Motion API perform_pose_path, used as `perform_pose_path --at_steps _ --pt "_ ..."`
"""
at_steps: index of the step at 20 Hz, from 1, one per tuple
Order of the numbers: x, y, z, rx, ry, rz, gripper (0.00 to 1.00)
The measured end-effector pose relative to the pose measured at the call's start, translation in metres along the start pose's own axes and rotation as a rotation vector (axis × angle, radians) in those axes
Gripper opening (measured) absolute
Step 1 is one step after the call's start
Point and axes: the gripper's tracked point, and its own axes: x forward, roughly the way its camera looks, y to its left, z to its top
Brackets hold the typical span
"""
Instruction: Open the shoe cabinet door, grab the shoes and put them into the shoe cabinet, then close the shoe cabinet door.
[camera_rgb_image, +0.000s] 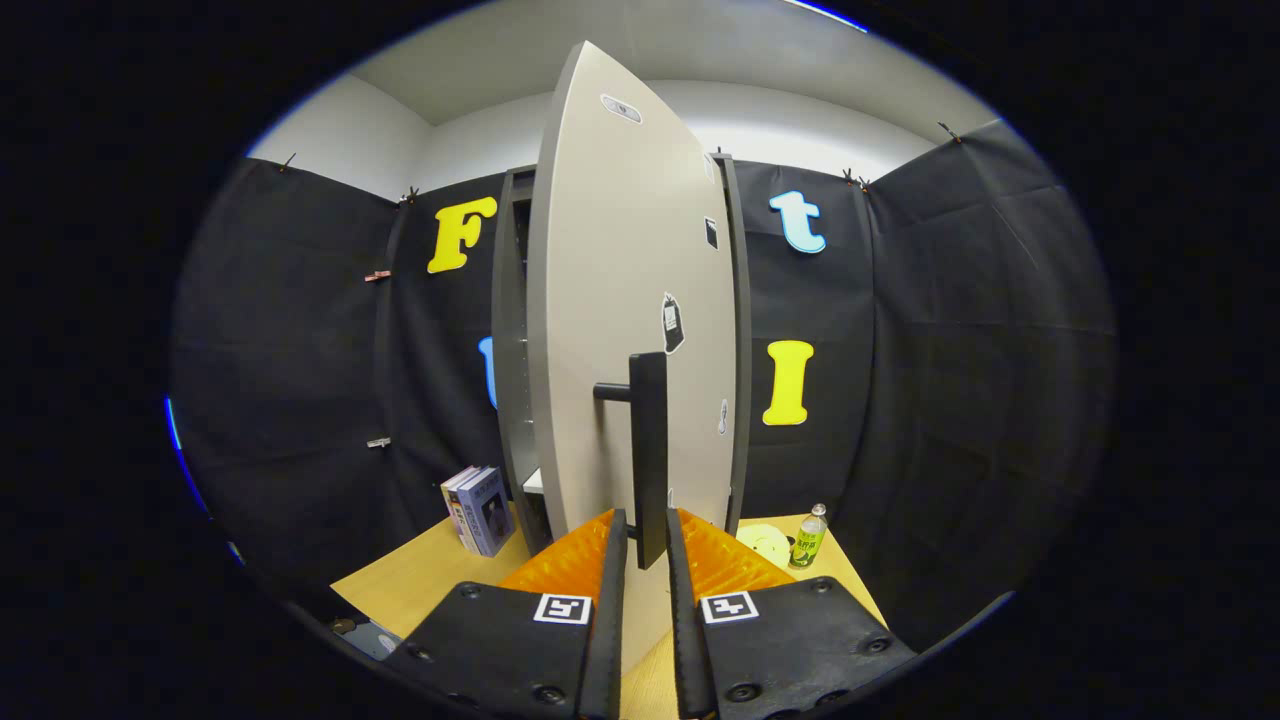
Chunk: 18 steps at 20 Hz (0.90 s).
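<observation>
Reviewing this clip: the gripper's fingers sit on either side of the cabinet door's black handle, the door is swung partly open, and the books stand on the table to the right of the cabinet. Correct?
Not quite. In the gripper view the books stand left of the cabinet, not right; the bottle is on the right. The gripper does straddle the handle, and the door is partly open.

The gripper (646, 535) sits at the bottom centre of the frame, pointing forward and level. Its two fingers (615, 560) stand upright and parallel, drawn close with only a narrow gap, one on each side of the lower end of the door handle (648, 450). Whether both pads press on it cannot be told.
</observation>
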Motion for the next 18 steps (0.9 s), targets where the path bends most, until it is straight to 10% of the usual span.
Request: perform_pose_path --at_steps 18 --pt "-0.030 -0.070 0.009 0.012 -0.024 -0.197 0.26"
